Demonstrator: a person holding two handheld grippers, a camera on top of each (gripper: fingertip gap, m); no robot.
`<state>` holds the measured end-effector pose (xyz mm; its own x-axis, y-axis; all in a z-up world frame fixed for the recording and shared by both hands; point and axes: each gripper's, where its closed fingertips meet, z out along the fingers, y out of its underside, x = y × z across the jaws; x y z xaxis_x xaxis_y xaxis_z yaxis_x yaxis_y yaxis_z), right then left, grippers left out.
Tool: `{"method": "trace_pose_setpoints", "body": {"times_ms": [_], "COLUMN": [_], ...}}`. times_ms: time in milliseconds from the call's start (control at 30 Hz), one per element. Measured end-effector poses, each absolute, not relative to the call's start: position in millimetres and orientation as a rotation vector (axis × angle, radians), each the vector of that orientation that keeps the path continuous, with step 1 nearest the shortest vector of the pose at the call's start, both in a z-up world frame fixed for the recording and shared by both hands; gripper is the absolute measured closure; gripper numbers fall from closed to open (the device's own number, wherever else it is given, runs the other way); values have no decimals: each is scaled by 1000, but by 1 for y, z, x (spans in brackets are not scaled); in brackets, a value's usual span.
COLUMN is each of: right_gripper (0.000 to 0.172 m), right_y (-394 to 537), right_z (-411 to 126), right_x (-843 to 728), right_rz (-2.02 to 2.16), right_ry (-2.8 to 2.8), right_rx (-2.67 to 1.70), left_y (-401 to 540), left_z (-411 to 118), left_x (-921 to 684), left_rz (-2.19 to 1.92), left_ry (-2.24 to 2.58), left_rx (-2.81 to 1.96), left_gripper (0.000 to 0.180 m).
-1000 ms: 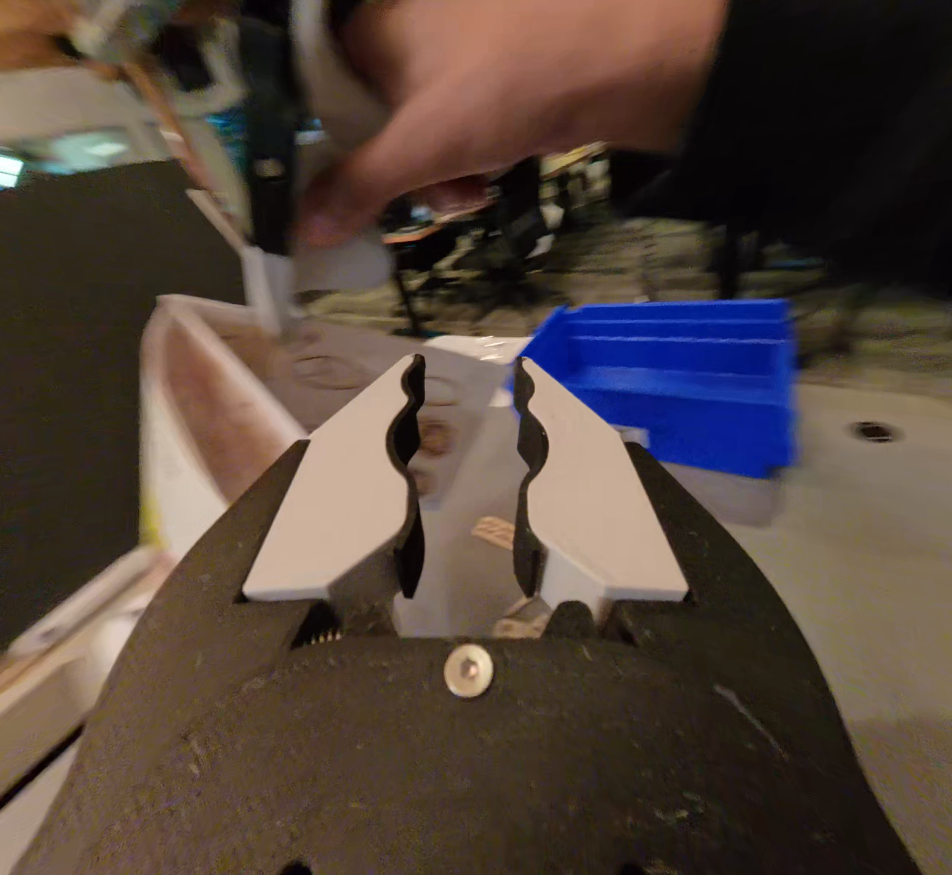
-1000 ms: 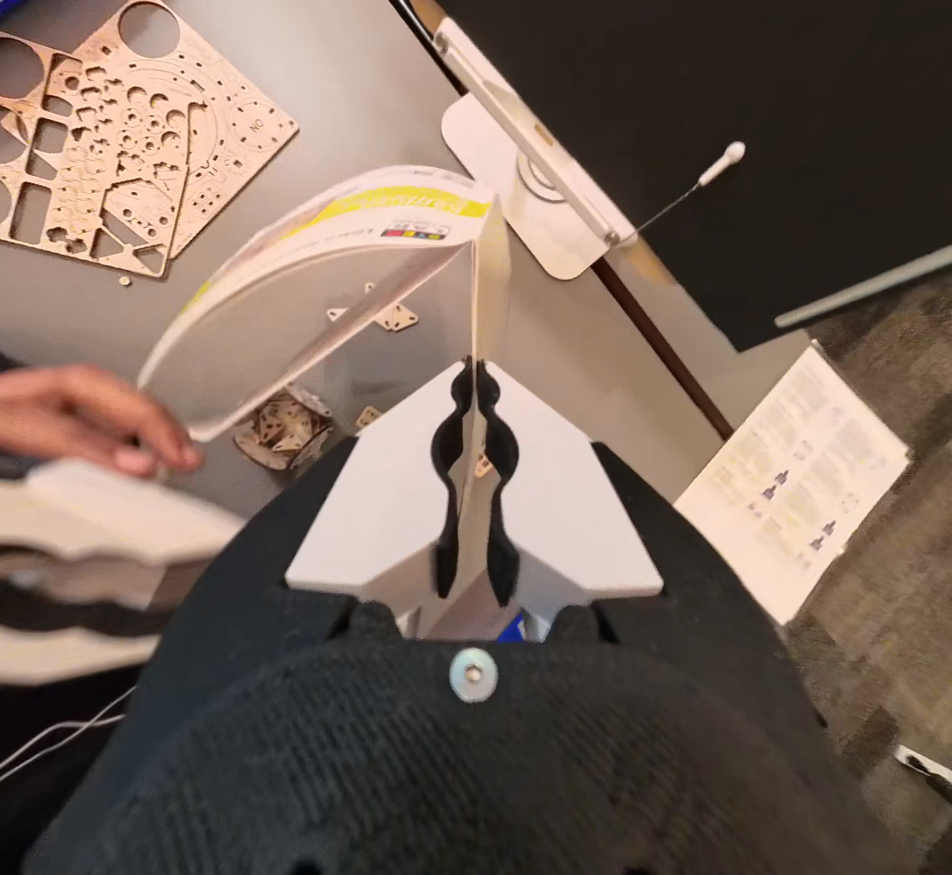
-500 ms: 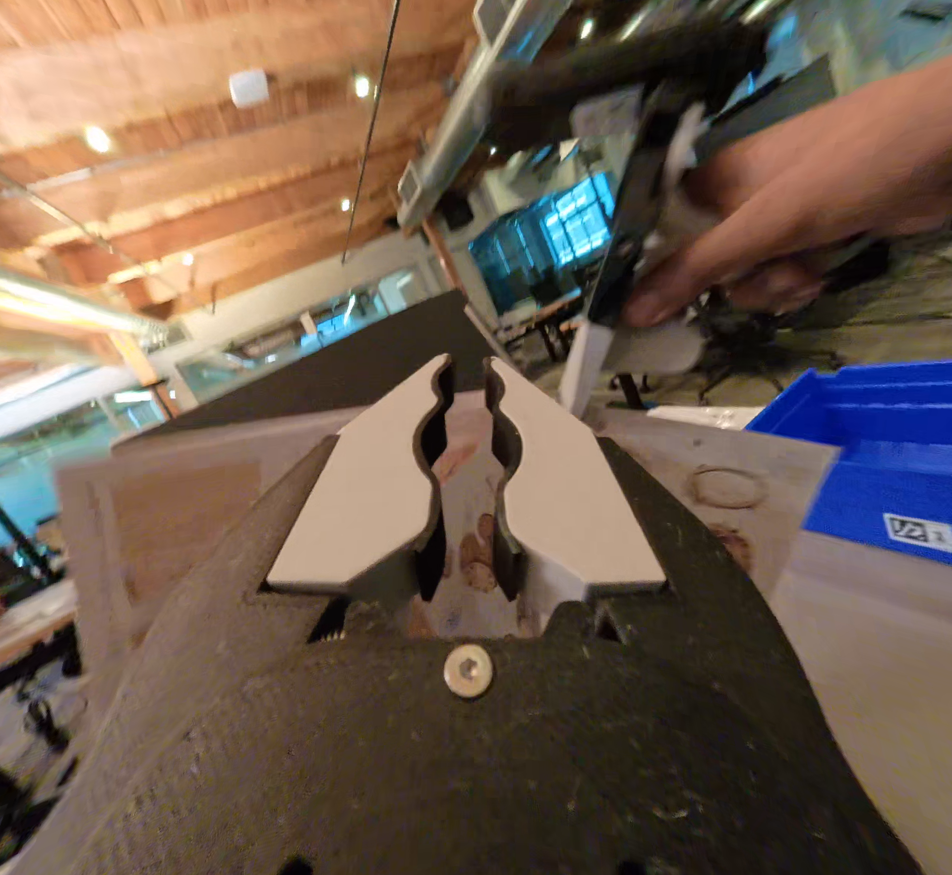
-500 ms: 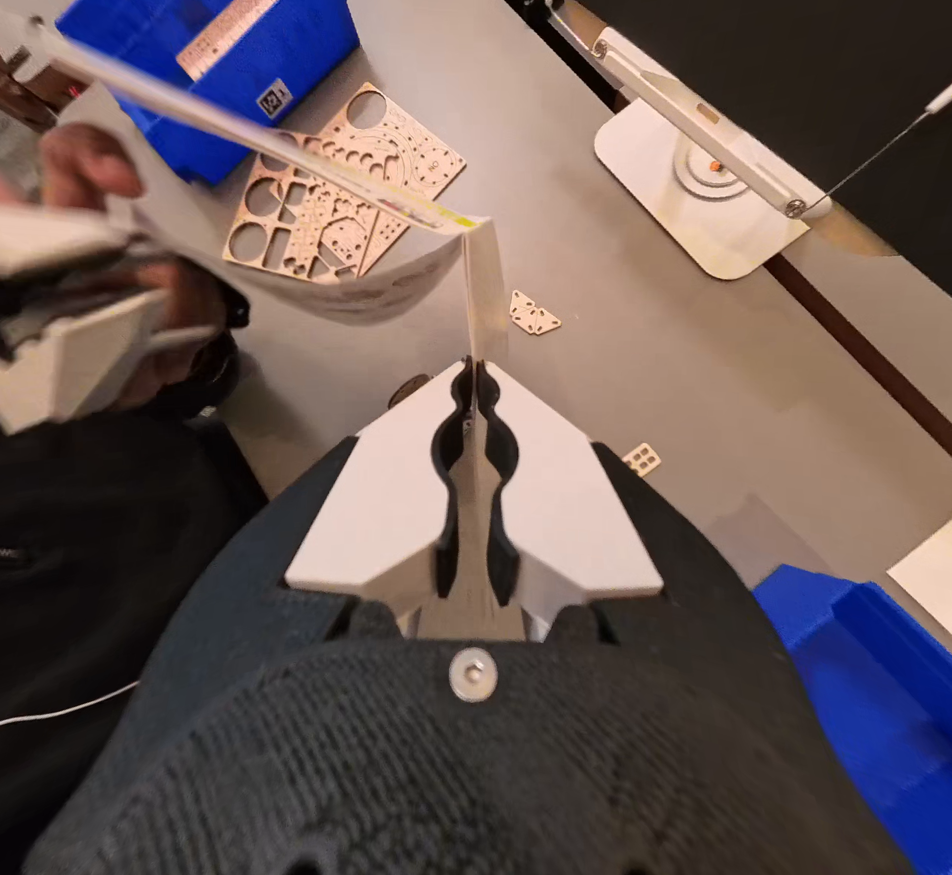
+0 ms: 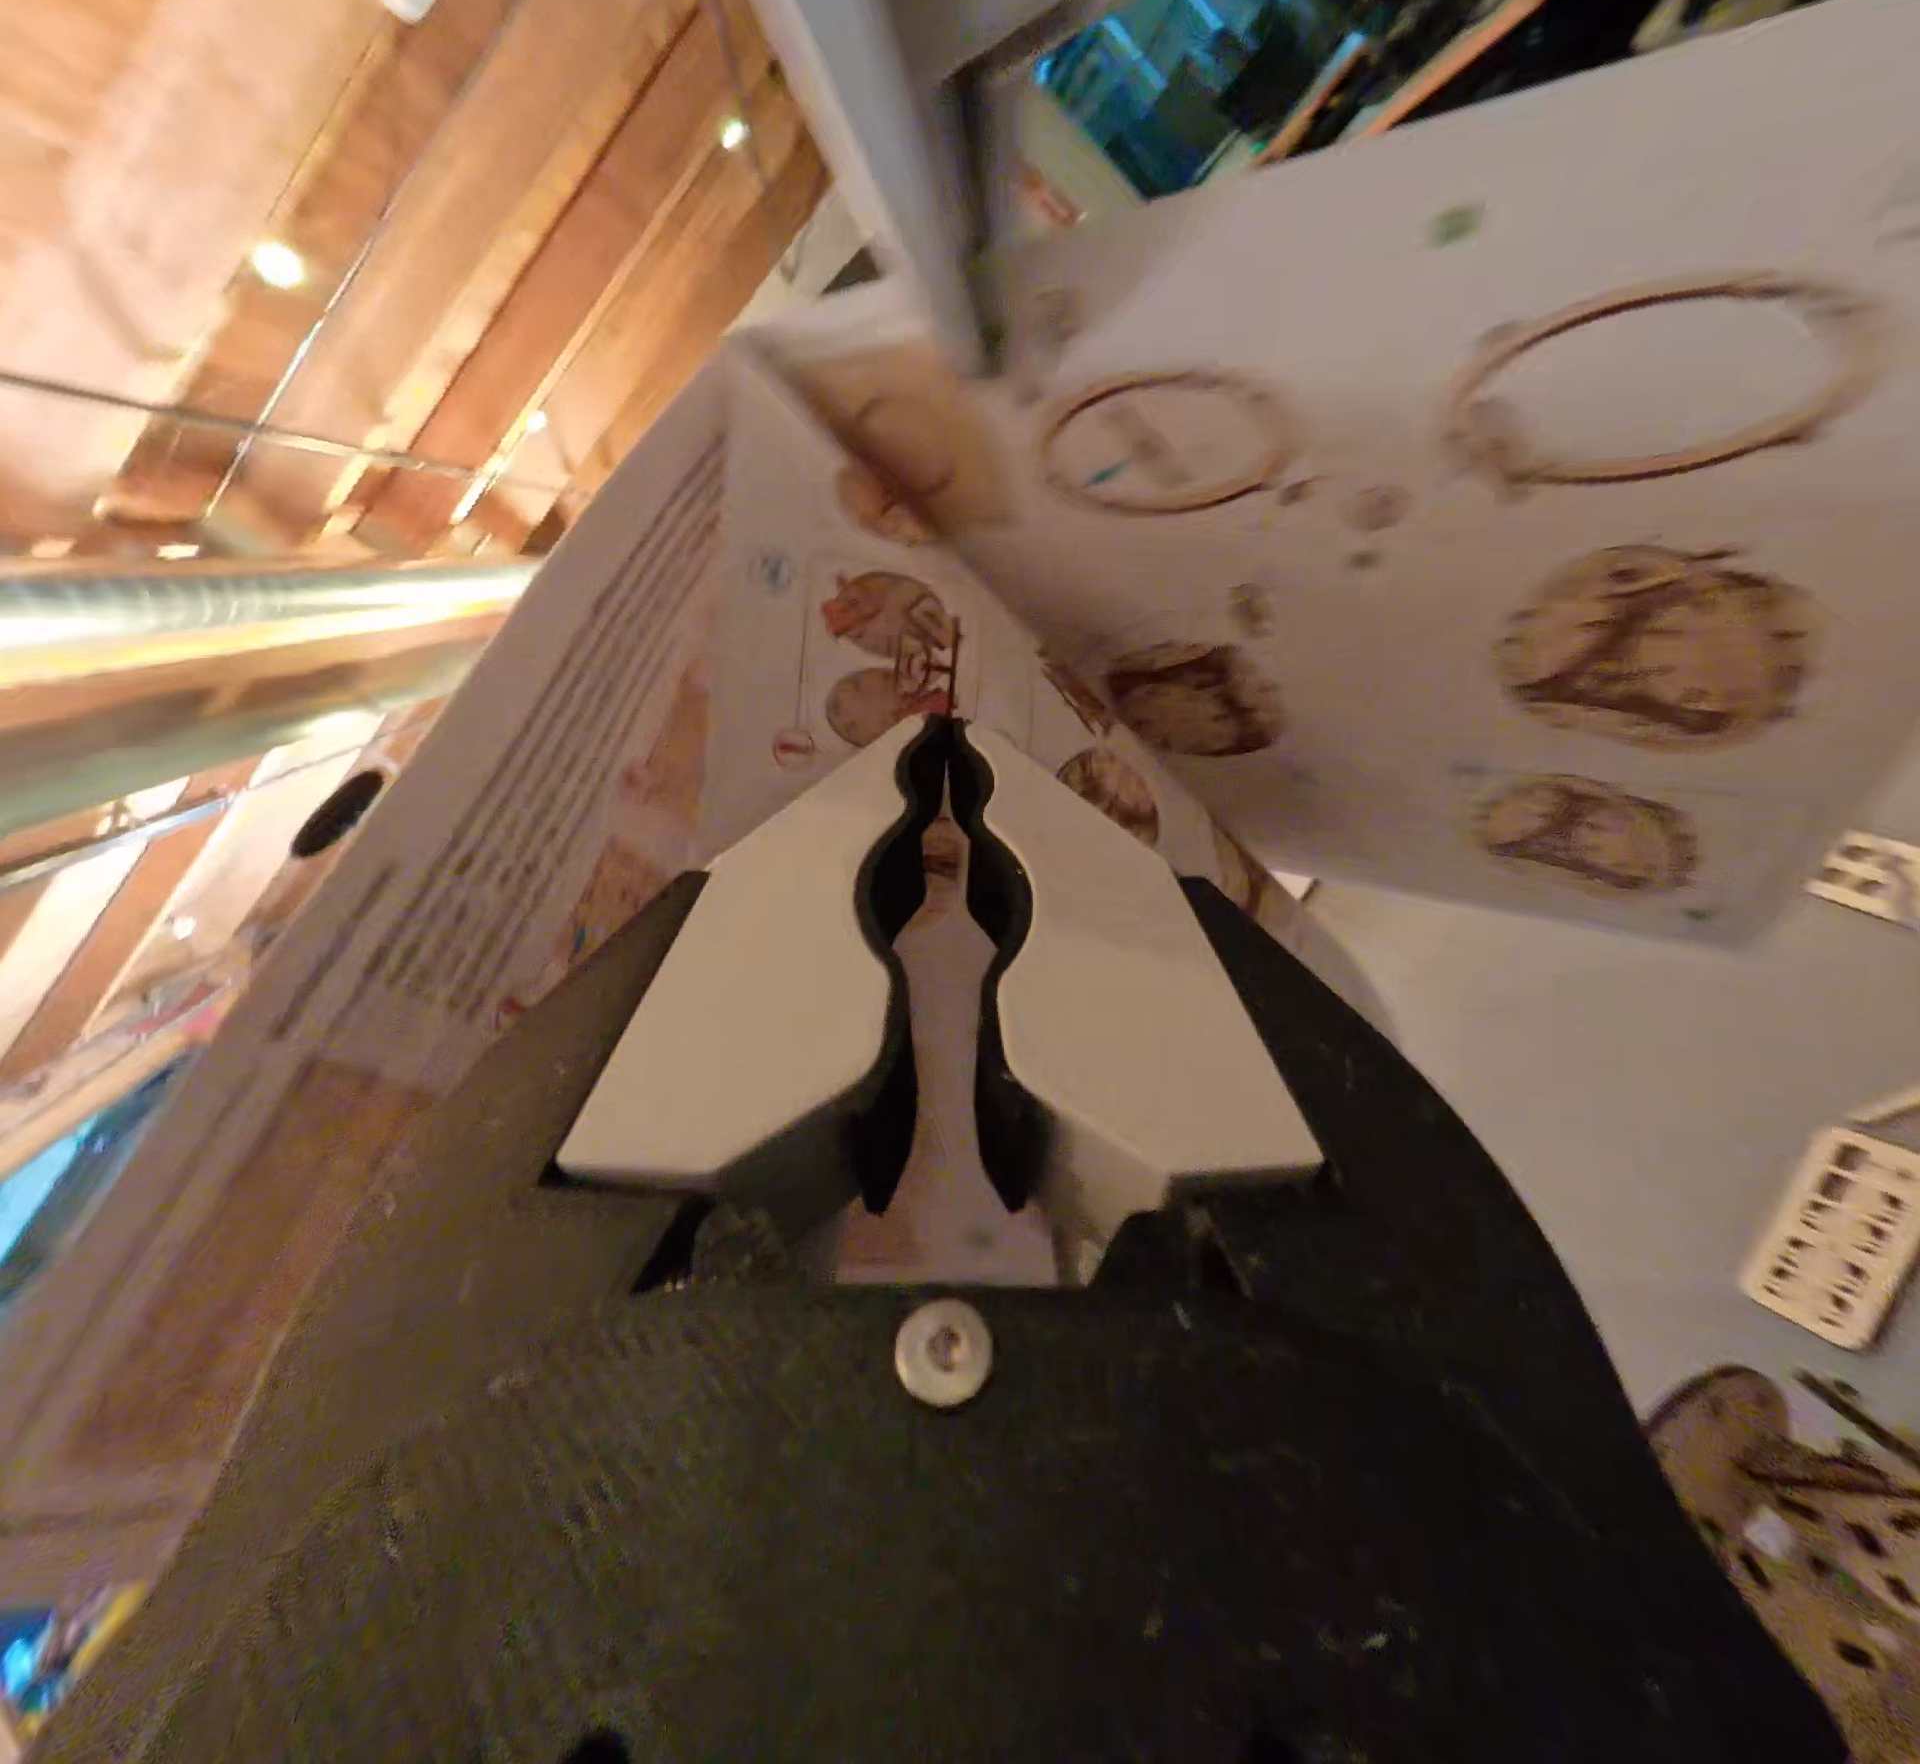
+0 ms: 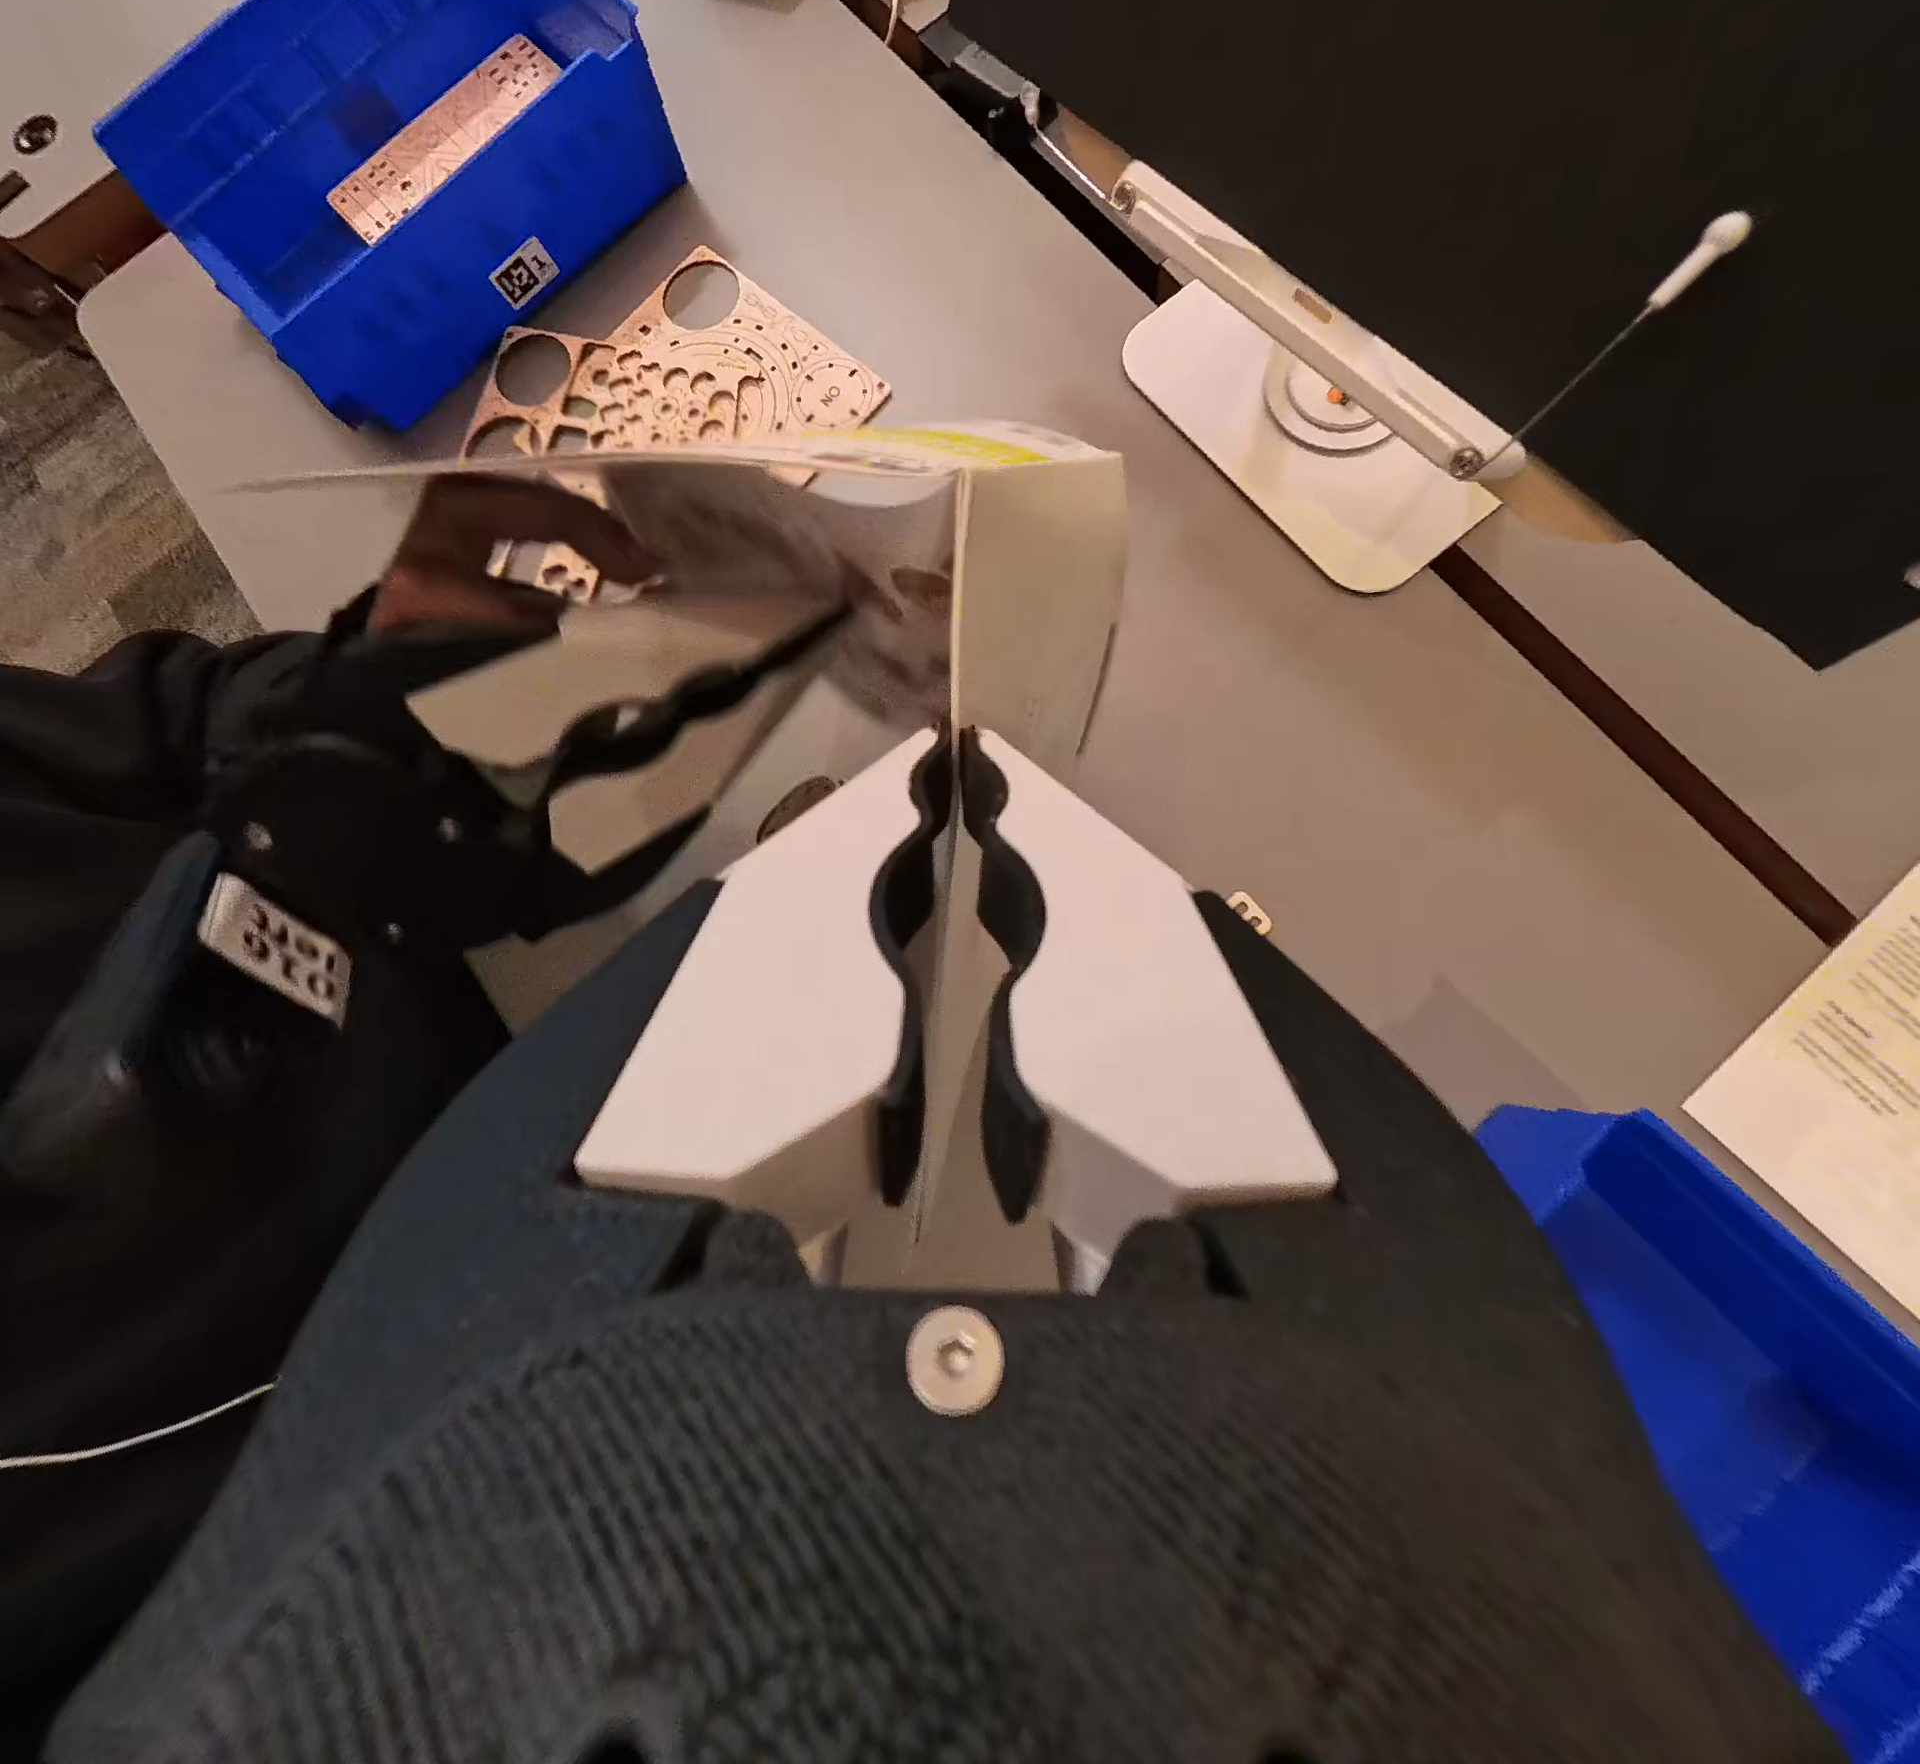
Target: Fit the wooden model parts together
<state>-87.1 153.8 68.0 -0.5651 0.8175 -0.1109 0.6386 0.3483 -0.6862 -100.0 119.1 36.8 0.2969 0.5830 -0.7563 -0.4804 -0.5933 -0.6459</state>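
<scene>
Open booklet (image 6: 790, 519) across bare table (image 6: 1299, 779)

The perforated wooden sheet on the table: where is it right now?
In the right wrist view the wooden sheet lies flat on the grey table at upper left, just in front of the blue bin, partly hidden behind the raised booklet.

Glossy paper booklet (image 6: 727, 519) — matt plastic bin (image 6: 395, 156), wooden sheet (image 6: 686, 374).

Booklet (image 6: 997, 571) is held above the table (image 6: 1247, 779); cut-out sheet (image 6: 686, 384) is placed behind it, beside the bin (image 6: 395, 187).
</scene>
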Motion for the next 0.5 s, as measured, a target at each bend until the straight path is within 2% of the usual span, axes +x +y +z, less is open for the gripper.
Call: {"method": "trace_pose_setpoints", "body": {"times_ms": [133,267,333,400,433,500], "right_gripper": [172,172,172,172,172,172], "right_y": [154,139,134,131,129,127], "right_z": [64,55,55,56,57,58], "right_x": [-83,-79,-76,-70,-66,-57], "right_rz": [1090,1169,1168,1156,1157,1144], "right_ry": [-2367,-2440,-2464,-2487,-2503,-2547], "right_rx": [-1336,-1357,-1336,-1296,-1271,-1215], "left_y": [101,140,138,129,123,116], "left_z": [58,56,58,57,56,56], "left_x": [-107,-50,-57,-79,-89,-93], "left_rz": [1395,1304,1311,1153,1045,767], "left_ry": [-200,-52,-73,-125,-142,-103], "left_rx": [-1575,-1494,-1473,-1525,-1560,-1598], "left_gripper": [180,180,180,178,161,142]}}
